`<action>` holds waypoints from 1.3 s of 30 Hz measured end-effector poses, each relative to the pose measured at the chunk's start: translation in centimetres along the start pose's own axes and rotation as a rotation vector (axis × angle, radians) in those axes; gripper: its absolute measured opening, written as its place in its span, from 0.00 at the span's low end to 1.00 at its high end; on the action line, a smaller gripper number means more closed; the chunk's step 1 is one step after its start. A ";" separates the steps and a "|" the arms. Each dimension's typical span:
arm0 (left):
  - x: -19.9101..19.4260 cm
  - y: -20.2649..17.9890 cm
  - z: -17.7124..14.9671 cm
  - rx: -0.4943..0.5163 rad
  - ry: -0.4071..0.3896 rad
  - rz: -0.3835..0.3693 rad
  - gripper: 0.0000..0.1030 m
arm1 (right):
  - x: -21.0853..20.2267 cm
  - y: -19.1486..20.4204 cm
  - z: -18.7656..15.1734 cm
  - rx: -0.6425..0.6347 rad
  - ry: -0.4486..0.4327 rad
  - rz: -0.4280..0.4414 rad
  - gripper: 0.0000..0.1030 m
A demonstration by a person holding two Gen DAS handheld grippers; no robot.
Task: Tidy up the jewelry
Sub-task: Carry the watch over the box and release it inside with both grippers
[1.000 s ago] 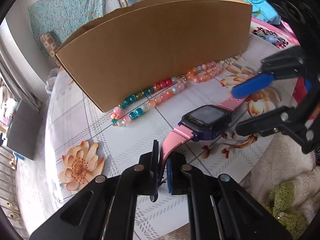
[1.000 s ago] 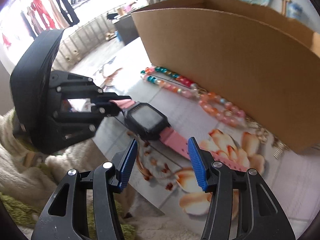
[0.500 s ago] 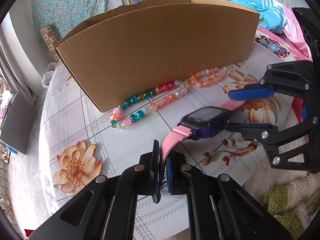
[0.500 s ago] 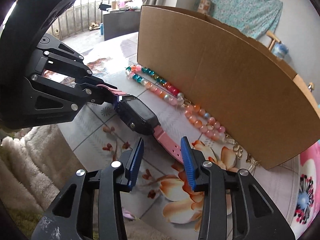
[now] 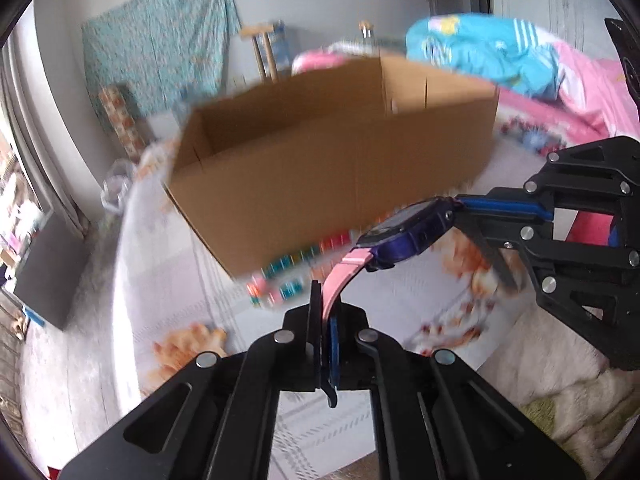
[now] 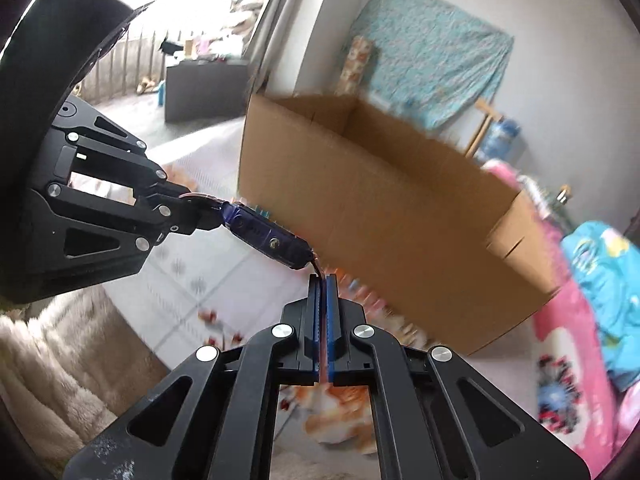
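A pink-strapped watch (image 5: 404, 232) with a dark purple case hangs in the air above the table, stretched between both grippers. My left gripper (image 5: 325, 300) is shut on one pink strap end. My right gripper (image 6: 323, 280) is shut on the other strap end, just behind the watch case (image 6: 268, 238). In the left wrist view the right gripper (image 5: 460, 202) comes in from the right. In the right wrist view the left gripper (image 6: 200, 208) reaches in from the left. An open cardboard box (image 5: 336, 152) stands just beyond the watch. A bead necklace (image 5: 296, 272) lies blurred at the box's foot.
The table (image 5: 168, 280) has a white cloth printed with orange flowers. A fluffy beige blanket (image 6: 60, 340) lies by its near edge. Pink and blue bedding (image 6: 600, 280) is piled beyond the box (image 6: 380, 208). A wooden stool (image 5: 262, 48) stands near the back wall.
The right gripper closed on the free strap end. Both grippers then rose, lifting the watch off the table. The views tilted up, so the inside of the box shows now.
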State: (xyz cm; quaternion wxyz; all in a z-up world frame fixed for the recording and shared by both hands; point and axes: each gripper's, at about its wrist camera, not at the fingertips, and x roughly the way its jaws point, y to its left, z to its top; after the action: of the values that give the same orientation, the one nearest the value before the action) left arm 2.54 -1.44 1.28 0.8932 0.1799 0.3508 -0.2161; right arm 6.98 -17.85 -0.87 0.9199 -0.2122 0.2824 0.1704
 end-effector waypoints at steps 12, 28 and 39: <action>3.3 6.1 13.3 -0.006 0.002 -0.021 0.03 | 5.9 -12.7 11.0 0.209 0.117 0.234 0.01; 17.2 10.1 17.9 -0.031 0.314 -0.015 0.31 | 24.1 -17.1 10.8 0.346 0.569 0.290 0.21; 9.8 14.1 16.8 -0.191 0.089 0.030 0.57 | 16.5 -20.5 13.7 0.396 0.287 0.159 0.35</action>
State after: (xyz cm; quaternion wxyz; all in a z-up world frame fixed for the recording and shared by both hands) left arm 25.46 -0.06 8.28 0.8929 0.1086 0.4065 -0.1600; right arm 34.93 -25.49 5.66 0.8777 -0.0272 0.4537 0.1516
